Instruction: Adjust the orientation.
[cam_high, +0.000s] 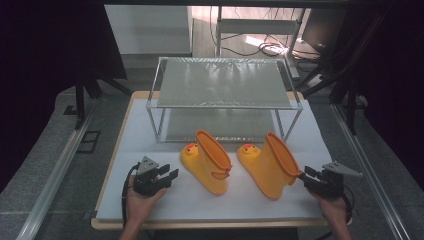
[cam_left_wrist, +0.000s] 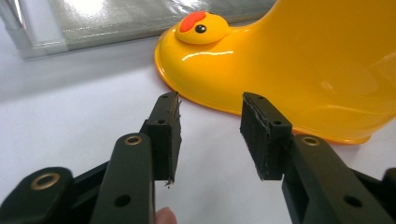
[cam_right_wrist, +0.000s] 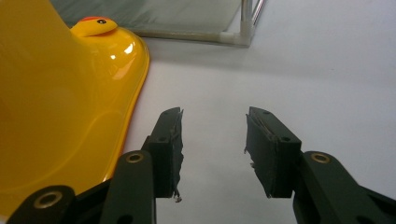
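Two yellow duck boots stand on the white desk (cam_high: 165, 205) in front of the two-tier rack (cam_high: 225, 85), toes toward it: the left boot (cam_high: 207, 162) and the right boot (cam_high: 270, 165), a little apart. The left gripper (cam_high: 167, 175) hovers just beside the left boot, fingers (cam_left_wrist: 168, 133) spread, nothing between them. The right gripper (cam_high: 306, 176) sits right at the right boot's cuff, fingers (cam_right_wrist: 170, 144) spread too. This looks like the approach step. Next, each should close on a boot's rim for a lift, probably onto the rack.
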